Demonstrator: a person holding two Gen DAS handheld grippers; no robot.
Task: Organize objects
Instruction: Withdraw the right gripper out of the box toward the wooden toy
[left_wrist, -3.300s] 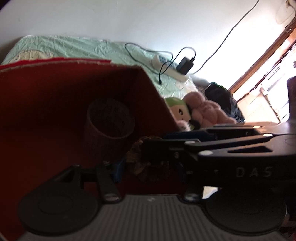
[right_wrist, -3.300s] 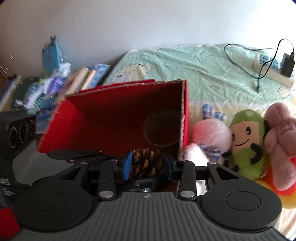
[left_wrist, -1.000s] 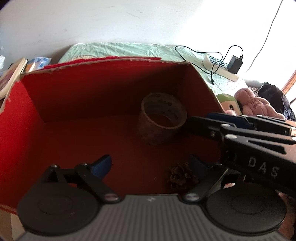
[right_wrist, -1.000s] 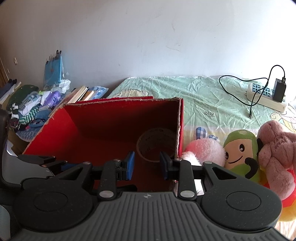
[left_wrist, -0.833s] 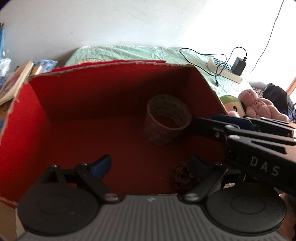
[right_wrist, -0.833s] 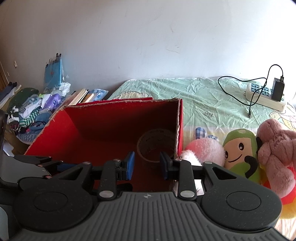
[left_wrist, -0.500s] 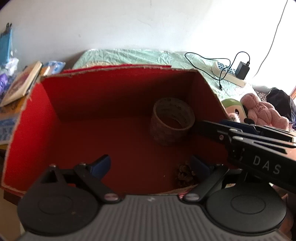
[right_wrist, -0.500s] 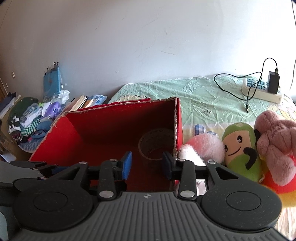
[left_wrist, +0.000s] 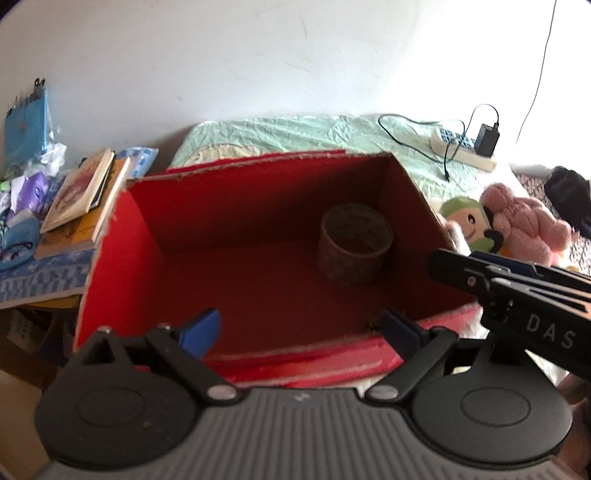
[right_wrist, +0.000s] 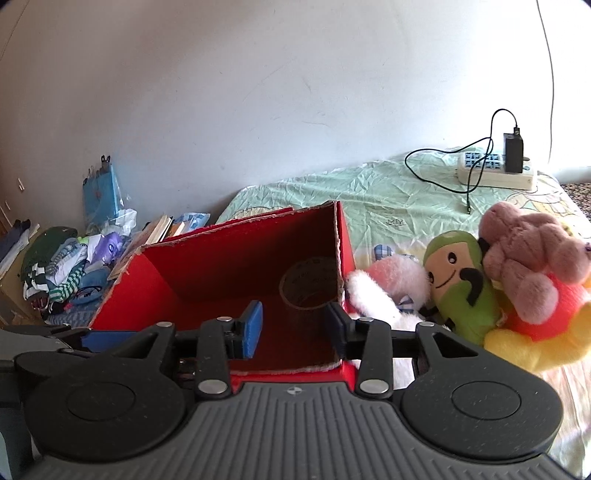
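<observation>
An open red cardboard box (left_wrist: 122, 236) stands on the bed. A brown tape roll (left_wrist: 352, 243) sits inside near its right wall, and a pine cone (left_wrist: 372, 325) peeks out by the front wall, mostly hidden. My left gripper (left_wrist: 299, 330) is open and empty over the box's front edge. My right gripper (right_wrist: 294, 328) is also open and empty, held above the box's (right_wrist: 221, 266) front right corner with the tape roll (right_wrist: 306, 284) beyond it. The right gripper's body (left_wrist: 517, 291) shows from the side in the left wrist view.
Plush toys lie right of the box: a pink-white one (right_wrist: 391, 280), a green one (right_wrist: 458, 280), a pink bear (right_wrist: 528, 258) and a yellow-orange one (right_wrist: 546, 332). A power strip (right_wrist: 495, 170) with cables rests on the green sheet. Books (left_wrist: 81, 188) and clothes (right_wrist: 66, 266) are piled left.
Both grippers have drawn back and up from the box, so more of the room shows. The pine cone stays inside the box. The right gripper's fingers stand a little wider apart.
</observation>
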